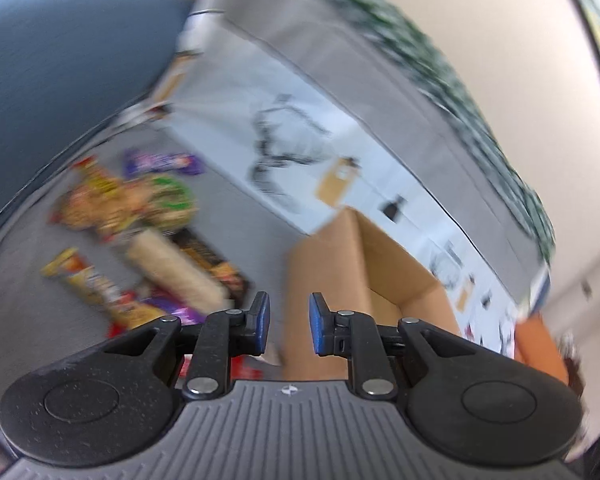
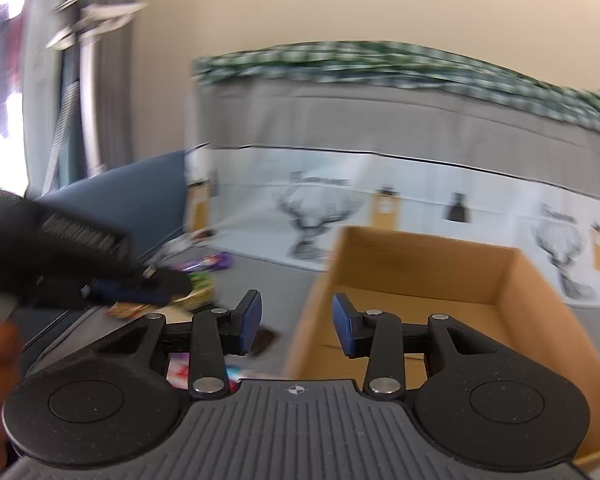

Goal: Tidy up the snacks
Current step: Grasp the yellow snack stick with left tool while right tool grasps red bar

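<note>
An open brown cardboard box (image 1: 364, 264) stands on the grey surface; it also shows in the right wrist view (image 2: 420, 280), seemingly empty. Several snack packs lie left of it: a purple bar (image 1: 162, 162), a yellow-green bag (image 1: 128, 200), a pale roll of biscuits (image 1: 176, 268), a yellow tube (image 1: 92, 284). My left gripper (image 1: 289, 328) is open and empty, near the box's left wall. My right gripper (image 2: 296, 324) is open and empty, at the box's near left corner. The left gripper's body (image 2: 60, 256) shows as a dark blur at left.
A large white printed carton (image 1: 340, 160) stands behind the box, also in the right wrist view (image 2: 340, 200), with grey and green patterned cloth above. A dark blue cushion (image 1: 60, 72) lies at far left. Both views are motion-blurred.
</note>
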The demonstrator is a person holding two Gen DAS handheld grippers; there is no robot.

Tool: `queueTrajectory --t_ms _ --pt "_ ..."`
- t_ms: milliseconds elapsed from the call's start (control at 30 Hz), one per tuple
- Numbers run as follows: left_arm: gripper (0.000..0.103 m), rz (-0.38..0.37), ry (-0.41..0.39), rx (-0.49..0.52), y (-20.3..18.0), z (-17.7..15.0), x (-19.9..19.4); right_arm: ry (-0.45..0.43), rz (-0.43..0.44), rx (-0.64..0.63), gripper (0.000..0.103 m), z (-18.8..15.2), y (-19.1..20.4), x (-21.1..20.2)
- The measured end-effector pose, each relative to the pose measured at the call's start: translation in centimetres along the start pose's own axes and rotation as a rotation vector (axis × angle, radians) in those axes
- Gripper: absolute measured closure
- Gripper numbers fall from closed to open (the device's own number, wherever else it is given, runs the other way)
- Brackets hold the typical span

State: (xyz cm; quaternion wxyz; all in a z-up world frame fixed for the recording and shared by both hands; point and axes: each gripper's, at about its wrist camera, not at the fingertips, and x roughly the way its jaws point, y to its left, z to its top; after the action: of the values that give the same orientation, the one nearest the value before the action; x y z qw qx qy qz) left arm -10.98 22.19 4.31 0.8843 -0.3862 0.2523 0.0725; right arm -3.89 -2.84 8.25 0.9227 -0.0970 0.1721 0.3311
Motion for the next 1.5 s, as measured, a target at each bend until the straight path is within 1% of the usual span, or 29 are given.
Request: queueTrajectory --t_ms 67,133,200,267,333,400,433,467,633,700,800,867,933,967,1000,1033,1100,1133,1167,1200,1300,1400,1500 --pt "0.079 0.02 -0.005 -0.05 2.1 0.2 -0.3 0.027 0.043 -0.026 0.062 -0.4 2.1 0.9" --pt "0.079 0.063 0.001 -0.105 4.3 0.3 0.1 0.072 0.068 -0.066 0.062 -1.0 4.1 2.1" --pt "0.079 0.086 0.013 -0.195 6.7 0.1 0.2 0.126 0.072 -0.088 0.061 -1.9 5.6 3.2" --pt "0.078 0.102 0.009 -0.256 8.4 0.3 0.6 0.192 0.062 -0.101 0.059 -3.2 6.5 4.6" --pt "0.065 0.132 0.002 -0.285 9.5 0.3 0.9 0.257 0.041 -0.124 0.058 -4.2 7.3 6.1" --pt "0.059 0.15 0.011 -0.319 10.2 0.3 1.4 0.307 0.028 -0.138 0.053 -4.8 7.8 7.4" --pt "0.054 0.159 0.014 -0.326 10.2 0.3 1.8 0.318 0.022 -0.134 0.046 -5.1 7.9 7.8" --pt "0.051 0.172 0.014 -0.326 10.3 0.2 2.0 0.331 0.012 -0.136 0.042 -5.4 7.9 8.1" --pt "0.047 0.205 0.022 -0.32 9.9 0.3 3.8 0.383 -0.018 -0.148 0.042 -6.4 8.0 9.7" --pt "0.047 0.226 0.018 -0.293 9.4 0.4 4.4 0.405 -0.017 -0.136 0.042 -6.6 7.8 10.3" --pt "0.047 0.286 0.02 -0.246 8.7 0.4 5.1 0.409 -0.014 -0.117 0.042 -6.7 7.5 10.5" --pt "0.047 0.303 0.02 -0.227 8.5 0.3 5.3 0.411 -0.011 -0.108 0.043 -6.7 7.4 10.5" --pt "0.048 0.313 0.019 -0.206 8.3 0.3 5.4 0.41 -0.007 -0.105 0.045 -6.8 7.4 10.5" --pt "0.049 0.32 0.018 -0.196 8.2 0.3 5.4 0.409 0.0 -0.098 0.05 -6.7 7.3 10.6" --pt "0.057 0.325 0.019 -0.188 8.3 0.2 5.4 0.408 0.005 -0.097 0.056 -6.7 7.3 10.6" --pt "0.066 0.33 0.024 -0.182 8.2 0.2 5.4 0.404 0.01 -0.099 0.059 -6.7 7.3 10.6" --pt "0.079 0.333 0.024 -0.171 8.2 0.3 5.3 0.395 0.024 -0.094 0.063 -6.6 7.2 10.6" --pt "0.084 0.333 0.017 -0.157 8.1 0.2 5.1 0.39 0.034 -0.091 0.064 -6.6 7.2 10.5" --pt "0.085 0.335 0.011 -0.138 7.9 0.2 4.9 0.385 0.046 -0.085 0.064 -6.5 7.2 10.4" --pt "0.09 0.337 0.005 -0.116 7.5 0.3 4.9 0.376 0.062 -0.077 0.064 -6.4 7.2 10.2" --pt "0.099 0.324 -0.001 -0.058 6.7 0.1 4.3 0.331 0.116 -0.087 0.068 -6.1 7.7 9.4" --pt "0.1 0.295 0.0 -0.026 6.1 -0.2 3.3 0.309 0.156 -0.122 0.069 -5.8 8.2 8.4" --pt "0.1 0.258 0.025 -0.02 5.9 -0.8 2.2 0.328 0.194 -0.116 0.068 -5.8 8.3 7.9"
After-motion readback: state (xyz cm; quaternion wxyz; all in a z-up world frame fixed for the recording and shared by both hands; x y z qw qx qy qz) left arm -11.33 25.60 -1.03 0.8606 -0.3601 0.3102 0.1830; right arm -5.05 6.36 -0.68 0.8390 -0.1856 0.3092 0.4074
